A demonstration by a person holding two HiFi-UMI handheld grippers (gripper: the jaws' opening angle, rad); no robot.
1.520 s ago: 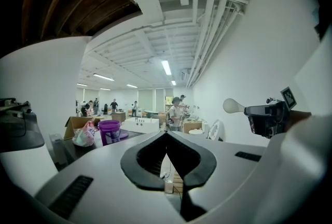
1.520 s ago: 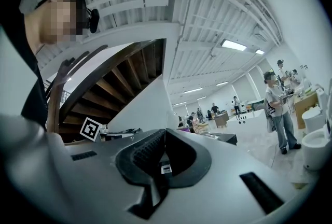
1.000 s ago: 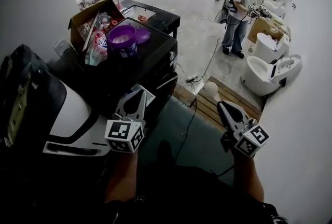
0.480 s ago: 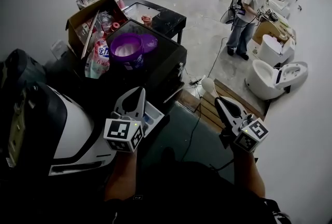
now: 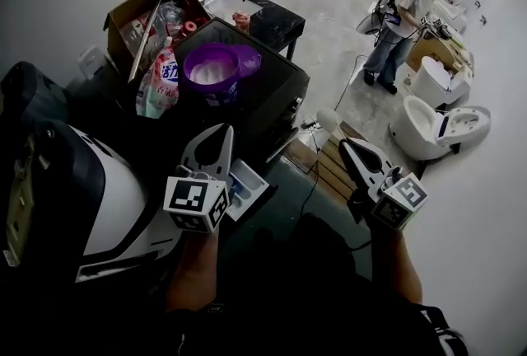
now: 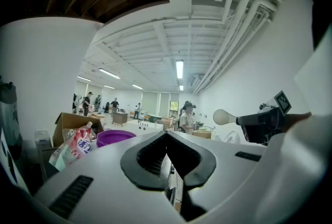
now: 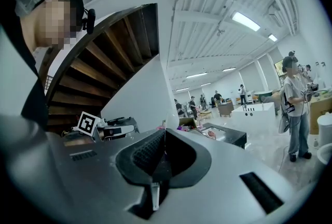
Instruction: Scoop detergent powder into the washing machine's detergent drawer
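Observation:
The white detergent drawer (image 5: 248,189) stands pulled out of the black washing machine (image 5: 276,95). My left gripper (image 5: 224,133) hovers just above the drawer, its jaws together, and I see nothing held between them. A purple tub (image 5: 212,71) of white powder sits on the machine's top. My right gripper (image 5: 345,145) is to the right of the machine, shut on the handle of a white scoop (image 5: 328,119) whose round bowl points up and away. From the left gripper view (image 6: 166,133) the scoop (image 6: 223,116) shows at the right. In the right gripper view (image 7: 163,132) the handle lies between the jaws.
A detergent pouch (image 5: 160,81) and an open cardboard box (image 5: 129,21) sit left of the tub, with a purple lid (image 5: 247,60) beside it. A white and black appliance (image 5: 99,185) fills the left. A wooden pallet (image 5: 329,170), toilets (image 5: 435,122) and a standing person (image 5: 401,16) are to the right.
The detergent drawer has slid further out of the machine beneath my left gripper. The right gripper with the scoop has risen slightly.

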